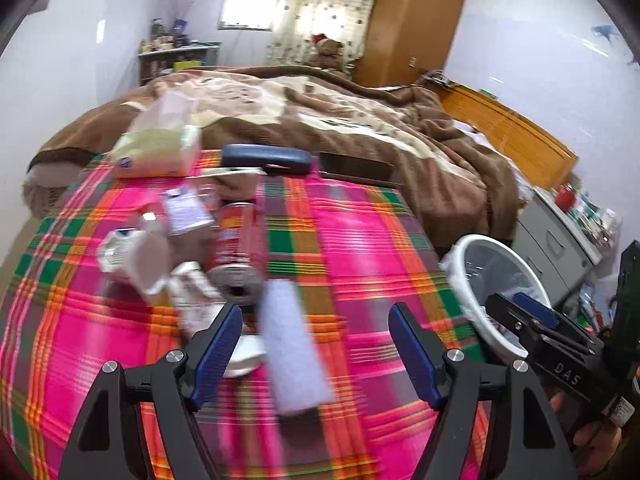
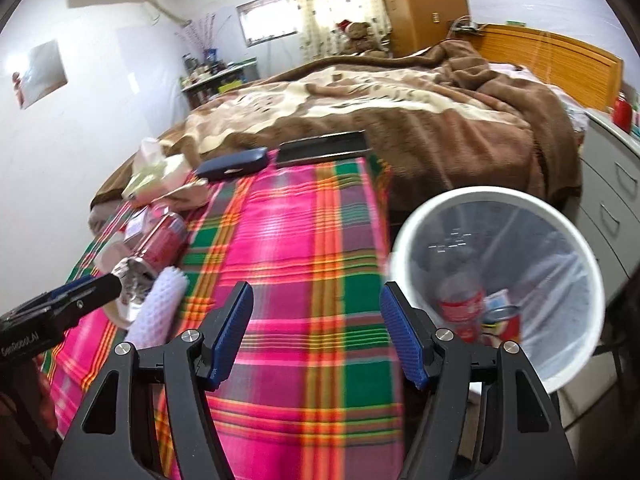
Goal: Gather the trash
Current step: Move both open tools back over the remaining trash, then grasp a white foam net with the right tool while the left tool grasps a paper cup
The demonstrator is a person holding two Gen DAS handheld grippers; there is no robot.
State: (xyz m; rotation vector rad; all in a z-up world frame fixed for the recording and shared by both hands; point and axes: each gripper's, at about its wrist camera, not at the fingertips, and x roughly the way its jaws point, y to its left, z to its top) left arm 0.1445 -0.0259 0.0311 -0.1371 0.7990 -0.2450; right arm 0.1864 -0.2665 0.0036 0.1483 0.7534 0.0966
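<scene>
**Two open claws over the bright plaid cloth**

The left claw (image 1: pixel 316 344) is wide open and holds nothing. A white foam net sleeve (image 1: pixel 294 348) lies between its fingers, and a red can (image 1: pixel 239 240) lies just past it among crumpled wrappers (image 1: pixel 132 252).

The right claw (image 2: pixel 316 332) is open and empty too. The white bin (image 2: pixel 500 292) stands close on its right.

Only the right view looks into the bin: a red-label bottle (image 2: pixel 460 304) and a can (image 2: pixel 506 322) lie there.

The left view shows "DAS" on the right claw's body.
</scene>
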